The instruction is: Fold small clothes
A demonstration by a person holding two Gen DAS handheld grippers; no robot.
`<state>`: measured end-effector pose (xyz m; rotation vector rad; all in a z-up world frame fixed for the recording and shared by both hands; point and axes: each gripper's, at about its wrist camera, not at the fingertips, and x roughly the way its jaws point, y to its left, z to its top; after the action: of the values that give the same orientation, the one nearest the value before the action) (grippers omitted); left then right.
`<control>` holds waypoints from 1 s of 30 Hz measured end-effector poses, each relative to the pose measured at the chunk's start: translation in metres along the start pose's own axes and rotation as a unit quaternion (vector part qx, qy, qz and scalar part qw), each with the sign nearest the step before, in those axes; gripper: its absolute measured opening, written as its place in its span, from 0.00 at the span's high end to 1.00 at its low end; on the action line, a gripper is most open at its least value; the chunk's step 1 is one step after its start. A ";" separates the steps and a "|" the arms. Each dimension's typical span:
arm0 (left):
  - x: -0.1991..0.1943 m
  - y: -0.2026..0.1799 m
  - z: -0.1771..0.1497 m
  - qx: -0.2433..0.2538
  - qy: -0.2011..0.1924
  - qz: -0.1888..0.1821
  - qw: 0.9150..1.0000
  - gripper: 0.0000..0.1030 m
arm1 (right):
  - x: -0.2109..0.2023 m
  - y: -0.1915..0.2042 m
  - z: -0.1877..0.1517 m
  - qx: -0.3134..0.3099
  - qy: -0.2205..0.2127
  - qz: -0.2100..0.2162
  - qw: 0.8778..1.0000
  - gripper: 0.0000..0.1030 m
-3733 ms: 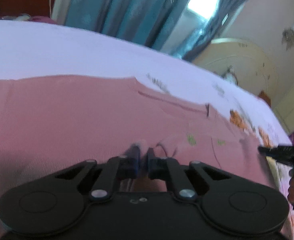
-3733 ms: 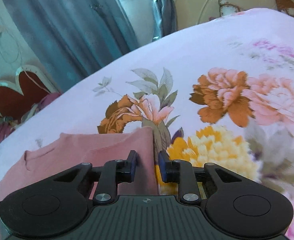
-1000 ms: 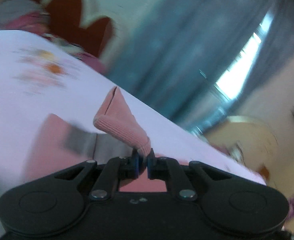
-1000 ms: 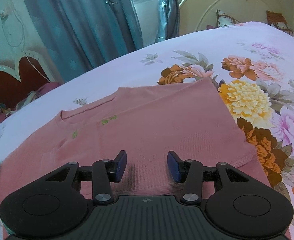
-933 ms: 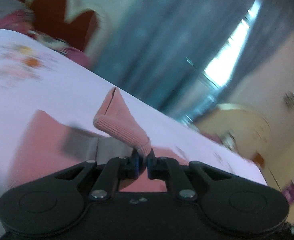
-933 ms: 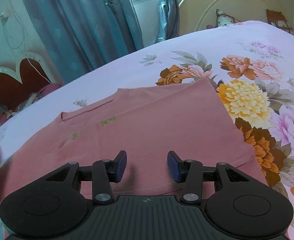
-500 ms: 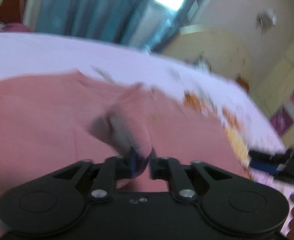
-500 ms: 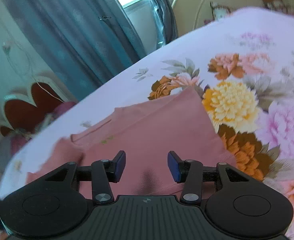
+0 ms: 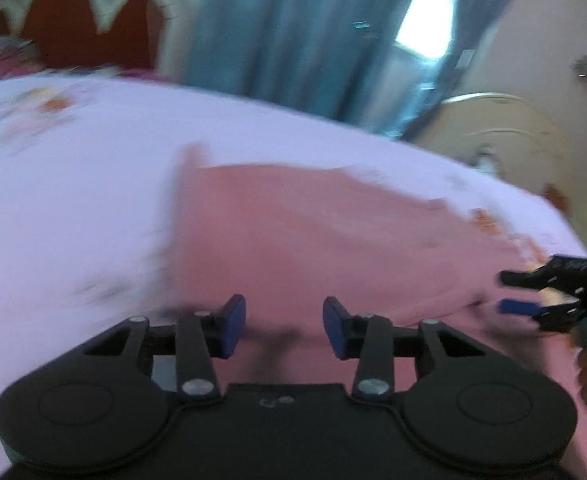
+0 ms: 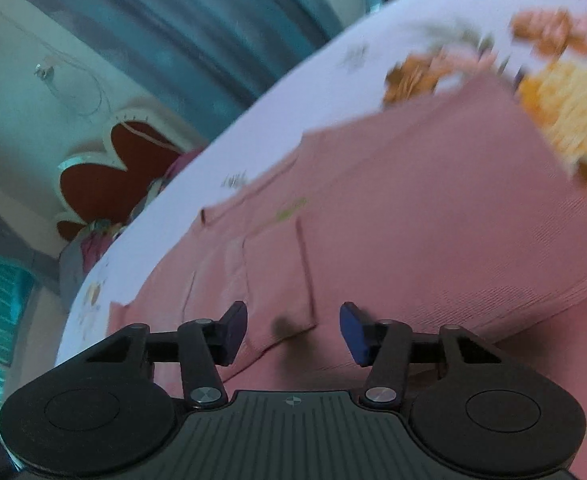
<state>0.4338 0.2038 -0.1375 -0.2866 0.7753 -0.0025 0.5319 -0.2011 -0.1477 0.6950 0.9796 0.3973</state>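
Observation:
A pink ribbed shirt (image 9: 325,232) lies flat on the floral bedsheet (image 9: 73,184); it also shows in the right wrist view (image 10: 433,208), with a sleeve (image 10: 277,272) folded in over its body. My left gripper (image 9: 284,326) is open and empty, just above the shirt's near edge. My right gripper (image 10: 293,326) is open and empty, low over the folded sleeve. The right gripper also shows in the left wrist view (image 9: 533,292), at the shirt's right side.
The bedsheet (image 10: 333,68) has large orange and yellow flowers (image 10: 573,112) to the right of the shirt. A red heart-shaped headboard (image 10: 105,176) and blue curtains (image 9: 293,32) stand beyond the bed. A cream headboard (image 9: 505,140) is at the far right.
My left gripper has let go of the sleeve, which now lies folded on the shirt, and has opened and pulled back. My right gripper stays open and has dropped closer to the shirt.

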 end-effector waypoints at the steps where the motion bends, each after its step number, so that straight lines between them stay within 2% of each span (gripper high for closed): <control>1: 0.001 0.011 -0.003 -0.012 0.004 0.011 1.000 0.62 | 0.007 0.002 -0.001 0.003 0.005 0.001 1.000 0.50; 4: 0.019 0.031 -0.005 -0.031 0.018 0.021 0.999 0.62 | 0.023 0.007 -0.005 0.006 0.014 -0.001 1.000 0.57; 5: 0.026 0.032 -0.004 -0.033 0.019 0.020 0.999 0.62 | 0.027 0.010 -0.005 0.005 0.014 -0.001 1.000 0.63; 8: 0.041 0.041 -0.002 -0.029 0.009 0.013 0.999 0.64 | 0.035 0.019 -0.003 -0.005 0.007 -0.019 1.000 0.70; 9: 0.041 0.041 0.000 -0.011 0.008 0.020 1.000 0.69 | 0.036 0.021 -0.002 -0.011 0.004 -0.022 1.000 0.76; 10: 0.037 0.043 -0.001 0.008 0.008 0.029 1.000 0.73 | 0.037 0.026 -0.002 -0.021 0.001 -0.022 1.000 0.95; 12: 0.037 0.048 -0.001 0.005 0.008 0.026 1.000 0.80 | 0.027 0.043 -0.001 -0.065 -0.022 -0.034 0.997 0.95; 15: 0.032 0.059 -0.003 -0.005 0.009 0.010 1.000 0.82 | -0.015 0.068 -0.004 -0.122 -0.095 -0.034 0.987 0.95; 17: 0.030 0.062 -0.002 -0.002 0.012 0.006 1.000 0.82 | -0.040 0.070 -0.011 -0.159 -0.135 -0.055 0.977 0.96; 18: 0.030 0.059 -0.001 0.002 0.014 0.007 1.000 0.82 | -0.040 0.065 -0.014 -0.179 -0.132 -0.085 0.971 0.96; 19: 0.034 0.056 0.001 0.006 0.016 0.007 1.000 0.82 | -0.033 0.054 -0.014 -0.180 -0.110 -0.106 0.972 0.95; 20: 0.034 0.055 0.001 0.009 0.017 0.007 1.000 0.82 | -0.026 0.037 -0.013 -0.157 -0.089 -0.113 0.977 0.95; 24: 0.034 0.056 0.003 0.011 0.022 0.002 1.000 0.82 | -0.020 0.009 -0.021 -0.113 -0.076 -0.112 0.984 0.95; 30: 0.037 0.058 0.005 0.015 0.026 -0.001 1.000 0.82 | -0.018 0.019 -0.028 -0.130 -0.090 -0.119 0.980 0.95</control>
<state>0.4577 0.2566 -0.1741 -0.2585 0.8258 -0.0235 0.4983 -0.1885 -0.1338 0.3647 0.8085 0.2412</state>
